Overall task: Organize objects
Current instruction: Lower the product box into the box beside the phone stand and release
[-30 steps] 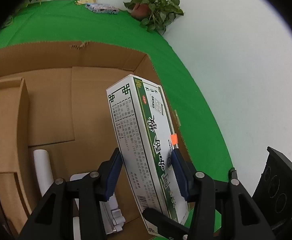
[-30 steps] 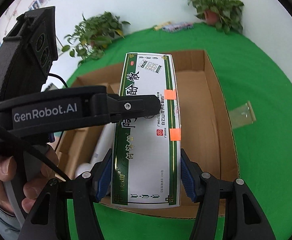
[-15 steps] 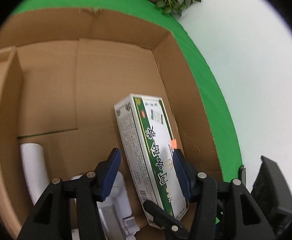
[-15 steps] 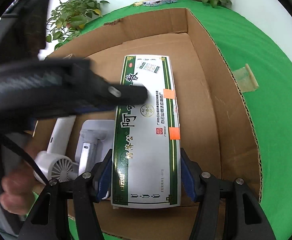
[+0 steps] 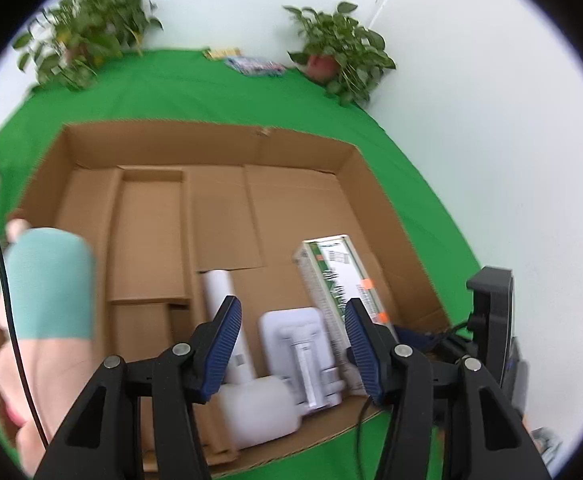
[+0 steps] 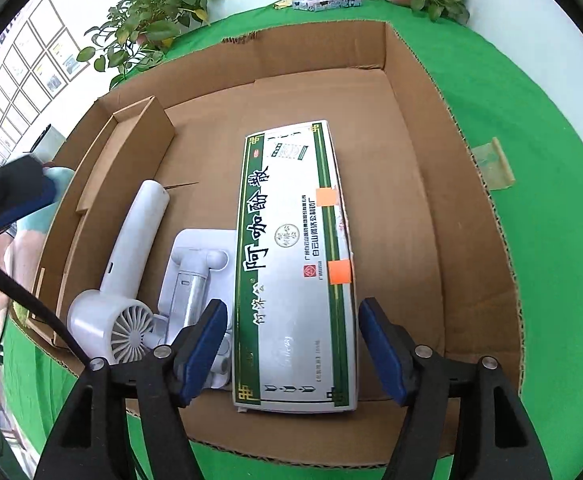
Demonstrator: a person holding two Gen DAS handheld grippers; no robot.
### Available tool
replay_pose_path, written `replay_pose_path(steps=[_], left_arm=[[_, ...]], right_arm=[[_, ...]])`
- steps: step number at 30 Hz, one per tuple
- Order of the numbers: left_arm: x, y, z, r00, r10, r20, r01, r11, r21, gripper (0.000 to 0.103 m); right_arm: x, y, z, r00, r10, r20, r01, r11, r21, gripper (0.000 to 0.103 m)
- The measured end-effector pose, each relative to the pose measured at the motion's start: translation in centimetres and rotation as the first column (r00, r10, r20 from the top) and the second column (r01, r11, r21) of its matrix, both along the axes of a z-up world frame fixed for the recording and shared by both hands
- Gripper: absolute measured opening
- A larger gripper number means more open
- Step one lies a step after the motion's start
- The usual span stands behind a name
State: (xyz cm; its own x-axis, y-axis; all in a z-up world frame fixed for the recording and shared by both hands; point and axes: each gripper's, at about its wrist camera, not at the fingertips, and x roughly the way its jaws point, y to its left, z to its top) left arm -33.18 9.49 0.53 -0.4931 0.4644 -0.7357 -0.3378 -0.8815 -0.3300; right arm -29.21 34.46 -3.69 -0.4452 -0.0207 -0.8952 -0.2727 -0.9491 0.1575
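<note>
A green-and-white medicine carton lies flat in the cardboard box, beside a handheld fan. Both grippers gape, empty (carton likely light, stiff; grip its long sides).

The cardboard box is viewed downward from its near edge by both wrist cameras, the right one closer.

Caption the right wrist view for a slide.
Open right claw straddles the green-and-white box lying flat in the cardboard tray, beside a white handheld fan.
</note>
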Motion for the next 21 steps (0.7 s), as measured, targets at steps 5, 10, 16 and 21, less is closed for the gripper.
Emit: replay_pose_path(steps=[5, 10, 16, 21], left_arm=[[4.0, -2.2, 0.7, 0.978, 0.103, -0.182, -0.124, 0.986, -0.11, 0.057], [9.5, -5.6, 0.9, 0.899, 0.234, -0.371, -0.297, 0.947, -0.121, 0.08], [11.2, -6.7, -2.1, 0.87, 0.264, -0.417, -0.368, 0.91, -0.191, 0.08], [10.1, -6.8, -5.2, 0.867, 0.279, -0.414, -0.39, 0.895, -0.214, 0.08]], right_arm=[[2.1, -1.6, 1.4, 0.998, -0.005, -0.058, 0.008, 0.998, 0.065, 0.067], [7.0, -5.2, 5.1, 0.931, 0.091, -0.354, -0.025, 0.982, 0.187, 0.103], [10.7, -8.9, 4.5, 0.862, 0.09, -0.498, 0.042, 0.968, 0.249, 0.102], [9.2, -9.5, 1.2, 0.863, 0.064, -0.501, 0.087, 0.959, 0.271, 0.102]])
